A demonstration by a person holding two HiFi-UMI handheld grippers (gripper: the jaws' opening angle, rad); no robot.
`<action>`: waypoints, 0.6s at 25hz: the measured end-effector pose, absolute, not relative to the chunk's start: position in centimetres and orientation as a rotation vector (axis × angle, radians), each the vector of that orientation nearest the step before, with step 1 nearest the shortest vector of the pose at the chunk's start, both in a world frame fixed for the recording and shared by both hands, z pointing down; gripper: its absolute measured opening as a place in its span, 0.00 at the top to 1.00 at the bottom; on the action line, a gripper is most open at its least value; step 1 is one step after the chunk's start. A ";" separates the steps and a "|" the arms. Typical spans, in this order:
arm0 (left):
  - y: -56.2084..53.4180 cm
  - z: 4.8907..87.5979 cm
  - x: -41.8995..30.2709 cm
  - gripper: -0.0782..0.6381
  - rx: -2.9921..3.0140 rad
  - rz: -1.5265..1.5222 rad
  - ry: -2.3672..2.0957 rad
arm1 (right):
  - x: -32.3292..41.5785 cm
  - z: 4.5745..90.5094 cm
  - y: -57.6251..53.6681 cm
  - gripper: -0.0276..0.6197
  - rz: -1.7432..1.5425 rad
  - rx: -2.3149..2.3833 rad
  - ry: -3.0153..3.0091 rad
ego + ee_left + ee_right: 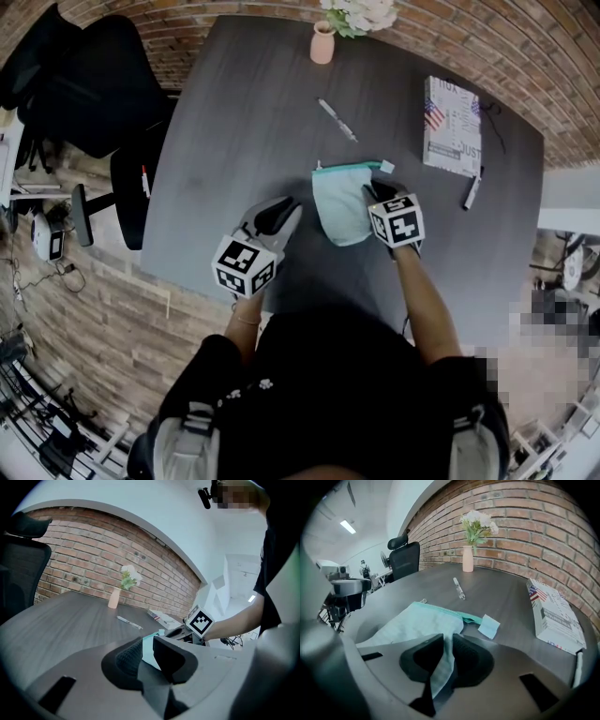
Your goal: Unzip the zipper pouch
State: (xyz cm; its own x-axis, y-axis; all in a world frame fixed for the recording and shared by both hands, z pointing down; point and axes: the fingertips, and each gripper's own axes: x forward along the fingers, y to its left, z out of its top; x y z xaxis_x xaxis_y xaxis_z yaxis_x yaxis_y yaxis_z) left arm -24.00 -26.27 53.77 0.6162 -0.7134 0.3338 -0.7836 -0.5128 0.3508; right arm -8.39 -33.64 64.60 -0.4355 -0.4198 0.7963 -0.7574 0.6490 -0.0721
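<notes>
— Where is the zipper pouch (339, 208) lying?

— It is lying flat on the dark table (244, 112), just right of the middle of the head view. Its zipper edge is facing the top of the frame, and a small pale tag (489, 626) is sticking out at the zipper's right end.

— What is the right gripper (382, 193) doing?

— It is pointing down at the pouch's right side. In the right gripper view its jaws are standing close together with a fold of the teal cloth running up between them, and the pads are pressing on that cloth from both sides. So it is pinching the pouch.

— And the left gripper (283, 214)?

— It is hovering left of the pouch in the head view, with its tips near the pouch's left edge but not touching it. In the left gripper view its jaws are standing a narrow gap apart and are gripping nothing. The teal cloth is only showing through the gap, farther off.

— What else is sitting on the table?

— A pink vase (322, 43) with pale flowers is standing at the top edge of the head view. A pen (337, 120) is lying between the vase and the pouch. A printed book (451, 112) is lying at the upper right, and a marker (472, 192) is lying just below it.
</notes>
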 end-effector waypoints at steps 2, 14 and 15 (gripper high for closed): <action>-26.1 53.4 -24.0 0.81 2.375 0.195 -1.185 | -8.8 64.5 -33.2 0.93 0.534 0.899 -2.081; -25.2 50.9 -22.9 0.81 2.435 0.195 -1.171 | -9.2 56.5 -31.3 0.95 0.397 0.913 -2.292; -25.2 50.6 -22.7 0.81 2.440 0.189 -1.164 | -9.2 55.4 -30.9 0.95 0.364 0.904 -2.316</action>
State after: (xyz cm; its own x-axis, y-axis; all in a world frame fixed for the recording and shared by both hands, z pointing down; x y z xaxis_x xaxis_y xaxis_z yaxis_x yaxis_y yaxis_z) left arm -22.70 -25.24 50.64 0.6385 -0.7091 0.2992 -0.7673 -0.5561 0.3194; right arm -9.21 -30.86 55.42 -0.5748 -0.5143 0.6365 -0.6847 0.7282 -0.0299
